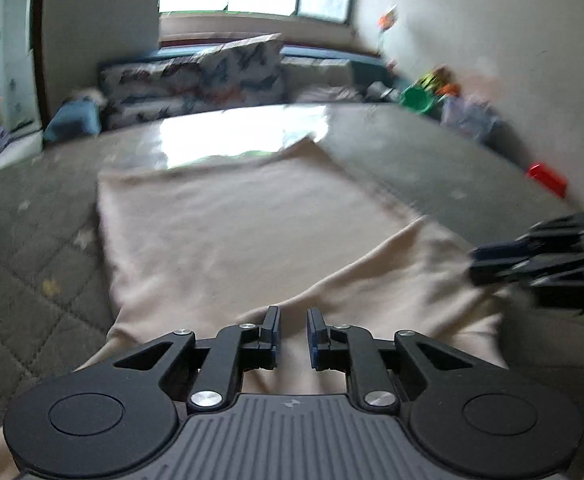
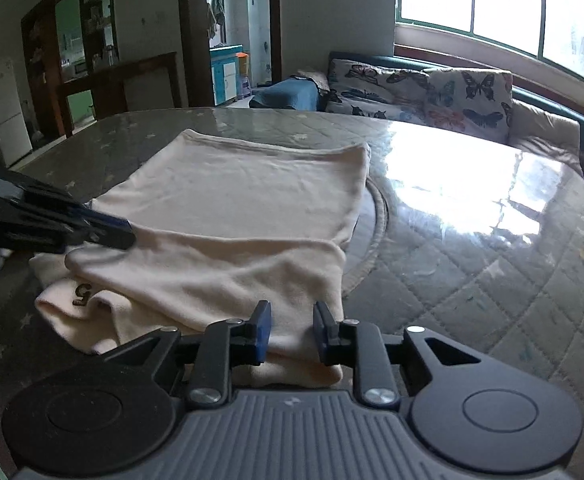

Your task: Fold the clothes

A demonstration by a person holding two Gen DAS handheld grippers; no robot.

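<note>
Cloth first: a cream garment [image 2: 244,216] lies on the quilted grey table cover [image 2: 472,280], its near part folded over onto itself so that a doubled band runs across the side closest to us. We note a small dark mark on the lower layer at the near left corner. The far half lies flat and smooth, its edge toward the glare of the window [image 2: 492,0].

We see the right gripper [image 2: 292,330] low over the near right corner of the fold. Its jaws stand a little apart, with the cream fabric showing in the gap; the blue pads do not press on it, so it grips nothing.

From the left wrist view, blurred, the left gripper [image 1: 294,330] hangs over the near edge of the same garment [image 1: 228,220]. Its jaws are also slightly parted, cloth visible between them, no pinch that we can make out. The same gripper appears at the left of the right wrist view, its tips at the garment's left edge.

Beyond the table we log a sofa with butterfly-print cushions [image 2: 432,88] under the window, and a green tub [image 1: 415,100] by the wall.
</note>
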